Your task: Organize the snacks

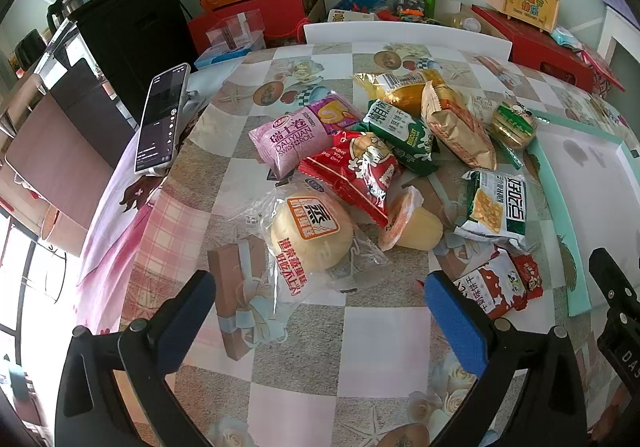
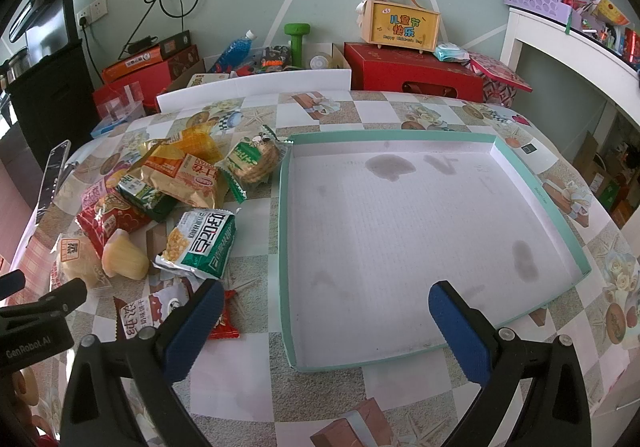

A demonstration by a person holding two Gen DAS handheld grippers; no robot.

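Left wrist view: snack pile [image 1: 384, 167] heaped mid-table [image 1: 304, 331]; a clear-wrapped round bun [image 1: 312, 233] is seen nearest, a pink Swiss-roll pack [image 1: 292, 135] laid slanting up to the right. Left gripper [image 1: 320, 321] is held wide open, nothing gripped.

Right wrist view: teal-rimmed white tray [image 2: 576, 247] is set right of the pile, stained inside, its long axis running left-right. Right gripper [image 2: 326, 327] is spread wide, nothing gripped.

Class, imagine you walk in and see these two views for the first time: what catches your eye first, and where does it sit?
First, the jumbled pile of bright snack packets heaped mid-table, with a pink Swiss roll pack at its left edge. Next, the big shallow tray with a mint-green rim, right of the pile and holding nothing but stains. Both the left gripper and right gripper hang open above the checked tablecloth.
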